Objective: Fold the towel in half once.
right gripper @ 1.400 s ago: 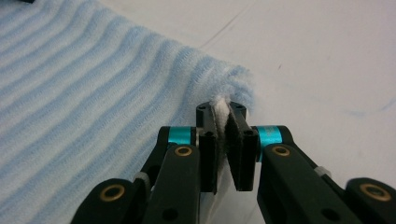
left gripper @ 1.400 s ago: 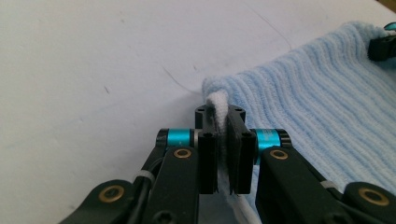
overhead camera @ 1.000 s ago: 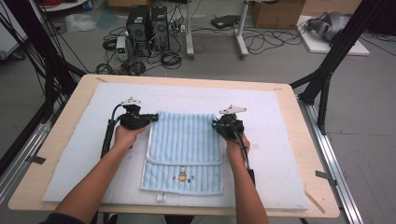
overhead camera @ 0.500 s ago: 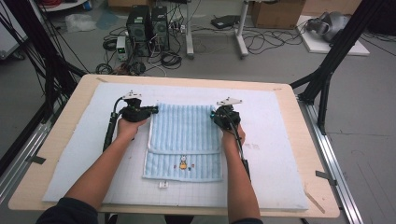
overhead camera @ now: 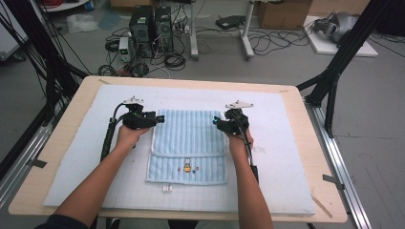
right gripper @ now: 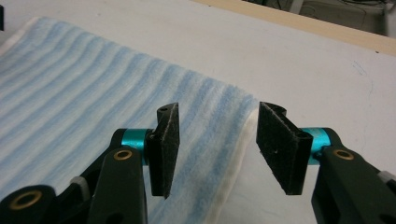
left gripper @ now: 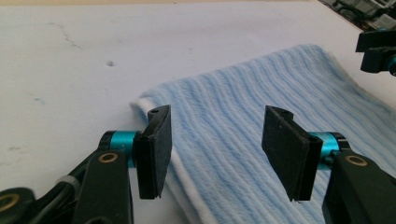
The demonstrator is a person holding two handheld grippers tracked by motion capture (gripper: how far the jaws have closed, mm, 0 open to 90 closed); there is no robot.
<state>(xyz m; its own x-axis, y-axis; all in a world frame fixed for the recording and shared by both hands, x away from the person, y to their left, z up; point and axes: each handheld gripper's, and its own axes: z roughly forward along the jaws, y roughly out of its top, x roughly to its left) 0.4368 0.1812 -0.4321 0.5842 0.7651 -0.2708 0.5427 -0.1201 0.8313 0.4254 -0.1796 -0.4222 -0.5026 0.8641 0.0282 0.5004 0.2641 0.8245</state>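
Blue striped terry towel [overhead camera: 188, 145] looks folded once already, lying flat on the white-padded desk [overhead camera: 296, 157]. Left gripper [overhead camera: 157, 119] and right gripper [overhead camera: 217, 123] just opened, jaws parted over its far corners, gripping nothing. Probably another fold left.

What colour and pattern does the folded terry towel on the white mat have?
The folded terry towel is light blue with paler ribbed stripes and a white edge, clearest in the left gripper view.
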